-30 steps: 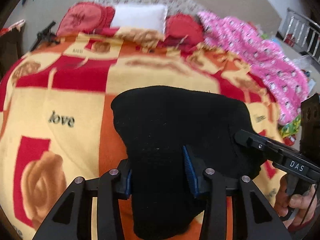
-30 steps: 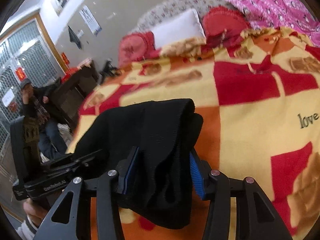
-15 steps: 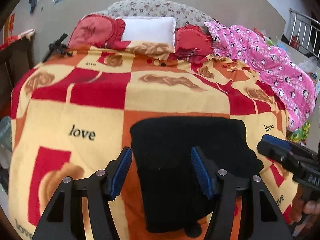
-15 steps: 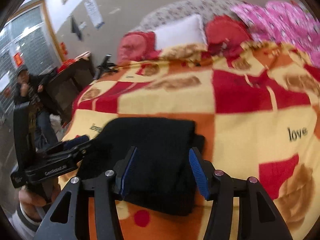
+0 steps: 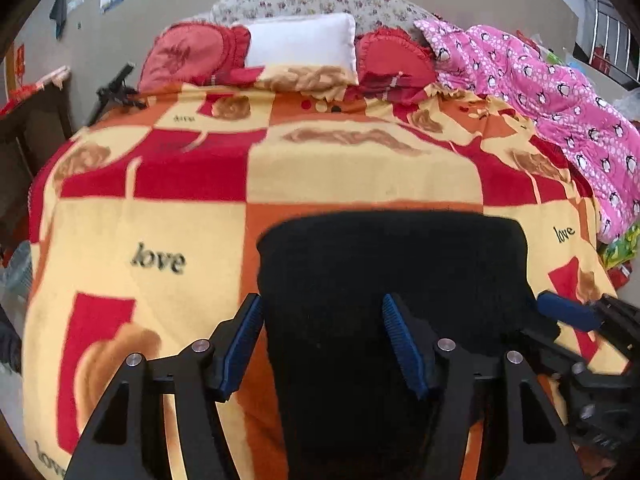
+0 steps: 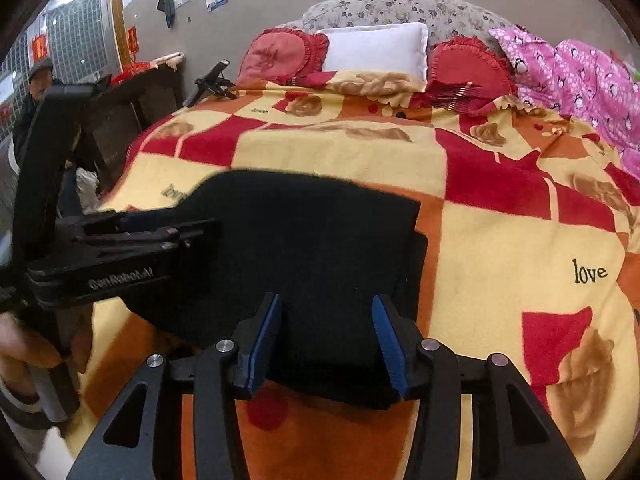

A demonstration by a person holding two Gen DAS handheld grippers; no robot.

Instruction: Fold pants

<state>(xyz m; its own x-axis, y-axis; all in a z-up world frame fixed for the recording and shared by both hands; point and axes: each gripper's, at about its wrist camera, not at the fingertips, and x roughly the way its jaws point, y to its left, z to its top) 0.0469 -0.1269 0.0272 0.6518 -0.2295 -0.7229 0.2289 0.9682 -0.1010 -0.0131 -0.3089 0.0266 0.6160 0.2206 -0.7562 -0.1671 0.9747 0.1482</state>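
- Here, the pants (image 5: 392,280), black and already doubled into a compact block, lie flat on the bed, on the near part of a red, orange and yellow blanket (image 5: 152,208) printed with the word "love".
- Left gripper (image 5: 322,340): jaws spread, having just been opening; the pads stand at the near left corner of the block, one at its left edge and one over the cloth, and no fabric is pinched between them.
- Right gripper (image 6: 328,340): jaws spread over the near right part of the block, having just closed a little; the pads do not press on the cloth.
- In the right wrist view the left gripper's body crosses the left side of the block, held by a hand (image 6: 24,348) at the near left edge.
- Handling, as judged: the fabric looks soft, limp and light, with a matt knit surface that should not slip between ribbed pads; it will sag and unfold if lifted by one layer only.
- Where to take hold, as judged: at the near edge, close to both corners, pinching all layers together so that the fold stays square.
- Far end of the bed: a white pillow (image 5: 300,44) between red cushions; a pink quilt (image 5: 552,92) lies at far right, well apart from the pants.
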